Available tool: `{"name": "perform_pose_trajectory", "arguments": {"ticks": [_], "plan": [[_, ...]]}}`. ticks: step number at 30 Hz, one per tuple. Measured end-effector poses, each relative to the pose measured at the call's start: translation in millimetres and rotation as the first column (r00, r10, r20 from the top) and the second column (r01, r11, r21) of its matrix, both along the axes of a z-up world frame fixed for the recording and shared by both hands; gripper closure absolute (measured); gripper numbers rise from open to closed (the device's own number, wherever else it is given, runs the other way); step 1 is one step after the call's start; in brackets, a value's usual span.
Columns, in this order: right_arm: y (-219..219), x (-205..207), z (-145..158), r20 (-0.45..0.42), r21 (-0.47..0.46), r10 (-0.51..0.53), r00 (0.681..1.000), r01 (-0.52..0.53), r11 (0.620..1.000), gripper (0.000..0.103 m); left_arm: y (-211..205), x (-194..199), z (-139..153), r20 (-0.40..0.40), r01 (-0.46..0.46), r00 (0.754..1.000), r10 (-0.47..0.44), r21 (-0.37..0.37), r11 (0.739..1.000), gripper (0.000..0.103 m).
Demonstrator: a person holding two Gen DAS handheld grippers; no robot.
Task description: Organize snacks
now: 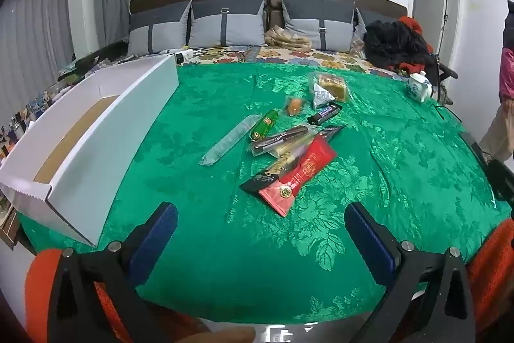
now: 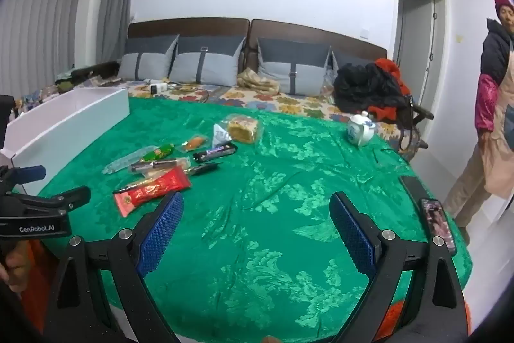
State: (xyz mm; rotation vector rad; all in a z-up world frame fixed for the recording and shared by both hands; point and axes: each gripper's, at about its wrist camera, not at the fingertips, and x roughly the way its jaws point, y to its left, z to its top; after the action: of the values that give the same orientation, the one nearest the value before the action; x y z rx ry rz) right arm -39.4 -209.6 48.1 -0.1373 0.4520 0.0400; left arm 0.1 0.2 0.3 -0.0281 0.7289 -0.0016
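Several snacks lie in a loose pile on the green cloth (image 1: 225,246): a red packet (image 1: 298,176), a green sausage stick (image 1: 264,125), a clear long wrapper (image 1: 226,140), a dark chocolate bar (image 1: 324,114) and a wrapped cake (image 1: 332,85). A white cardboard box (image 1: 96,130) stands open at the left. My left gripper (image 1: 260,233) hovers open just short of the pile, nothing between its fingers. In the right wrist view the red packet (image 2: 151,190) sits left of my right gripper (image 2: 257,227), which is open and holds nothing. The box (image 2: 67,130) and the left gripper (image 2: 48,192) show at the left.
A white and blue teapot (image 1: 417,85) stands at the cloth's far right. A phone (image 2: 438,224) lies near the right edge. A person (image 2: 494,105) stands at the right by the door. Behind the cloth are grey cushions (image 1: 225,24) and a heap of dark clothes (image 1: 395,44).
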Motion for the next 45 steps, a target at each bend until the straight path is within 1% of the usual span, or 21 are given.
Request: {"name": "perform_pose_trajectory", "arguments": {"ticks": [2,4,5,7,9,12,15,17,19,21,22,23,24,27,29,31,33,35,37,42,45], "plan": [[0.9,0.4,4.7,-0.001,-0.003,0.011,1.000,-0.011,1.000,0.009,-0.5,1.3,1.8,0.002,0.007,1.000,-0.007,-0.007,1.000,0.000],[2.3,0.5,11.0,0.004,0.002,0.030,1.000,-0.030,1.000,0.009,-4.4,3.1,3.0,0.007,0.024,1.000,-0.024,0.011,1.000,0.000],[8.9,-5.6,15.1,0.030,-0.042,0.037,0.999,-0.036,0.998,0.009,-7.3,2.1,4.8,0.025,0.030,0.999,-0.031,0.022,0.999,0.000],[12.0,-10.3,15.5,0.052,-0.070,0.071,0.996,-0.068,0.995,0.009,-3.5,-7.2,6.0,0.061,0.039,0.997,-0.039,0.014,0.999,0.000],[22.4,-10.8,11.5,0.055,-0.107,0.061,0.997,-0.055,0.993,0.009,-0.8,-15.3,3.8,0.057,0.041,0.997,-0.043,0.026,0.999,0.000],[23.0,-2.4,-0.1,0.004,-0.083,0.044,0.999,-0.044,0.996,0.009,-1.8,-16.9,-2.7,0.016,0.042,0.999,-0.042,0.051,0.998,0.000],[18.0,-3.0,-3.8,0.001,-0.068,0.034,0.999,-0.034,0.997,0.009,0.5,-17.9,5.2,-0.007,0.040,0.999,-0.040,0.049,0.998,0.000],[14.3,2.3,-6.7,-0.004,-0.042,0.031,1.000,-0.031,0.999,0.009,1.7,-16.7,15.3,0.008,0.040,0.999,-0.040,0.039,0.998,0.000],[10.5,9.4,-6.9,-0.006,-0.022,0.027,1.000,-0.027,0.999,0.009,2.8,-12.1,17.4,0.013,0.028,1.000,-0.028,0.039,0.999,0.000],[7.3,12.9,-6.9,-0.001,-0.021,0.020,1.000,-0.020,1.000,0.009,6.0,-8.1,10.4,-0.005,0.011,1.000,-0.010,0.019,1.000,0.000],[5.9,12.5,-10.1,-0.005,-0.023,0.022,1.000,-0.022,1.000,0.009,8.2,-6.3,1.5,-0.017,0.006,1.000,-0.006,0.004,1.000,0.000],[4.8,11.6,-13.1,-0.010,-0.025,0.025,1.000,-0.025,0.999,0.009,8.6,-4.2,-7.8,-0.029,0.004,1.000,-0.004,0.005,1.000,0.000],[3.3,10.5,-19.2,-0.023,-0.036,0.031,0.999,-0.032,0.999,0.009,8.1,-2.1,-15.6,-0.040,0.004,0.999,-0.003,0.017,1.000,0.000],[-1.1,12.4,-31.2,-0.070,-0.051,0.026,0.997,-0.030,0.998,0.009,1.7,7.6,-37.5,-0.091,0.015,0.996,-0.006,0.092,0.996,0.000],[-7.9,16.2,-33.1,-0.094,-0.009,0.015,0.995,-0.015,1.000,0.009,1.8,9.9,-39.8,-0.085,0.016,0.996,-0.009,0.083,0.996,0.000],[-15.2,22.6,-34.8,-0.108,0.039,0.003,0.994,0.001,0.999,0.009,1.9,12.2,-44.5,-0.098,0.020,0.995,-0.012,0.084,0.996,0.000],[-17.3,28.8,-39.5,-0.127,0.044,-0.011,0.992,0.017,0.999,0.009,3.2,15.5,-49.0,-0.114,0.020,0.993,-0.009,0.094,0.995,0.000],[-17.9,39.0,-49.9,-0.179,0.037,-0.024,0.983,0.032,0.999,0.009,5.1,17.7,-54.8,-0.126,0.015,0.992,-0.004,0.092,0.996,0.000],[-18.1,48.8,-64.8,-0.250,0.033,-0.027,0.968,0.036,0.999,0.009,7.3,20.3,-60.3,-0.141,0.010,0.990,0.002,0.086,0.996,0.000],[-25.0,60.3,-94.7,-0.379,0.043,-0.029,0.925,0.049,0.998,0.009,11.3,28.9,-71.3,-0.168,0.001,0.986,0.012,0.076,0.997,0.000],[-25.9,61.6,-101.6,-0.394,0.031,-0.038,0.918,0.055,0.998,0.009,14.2,33.9,-76.6,-0.185,0.000,0.983,0.011,0.061,0.998,0.000]]}}
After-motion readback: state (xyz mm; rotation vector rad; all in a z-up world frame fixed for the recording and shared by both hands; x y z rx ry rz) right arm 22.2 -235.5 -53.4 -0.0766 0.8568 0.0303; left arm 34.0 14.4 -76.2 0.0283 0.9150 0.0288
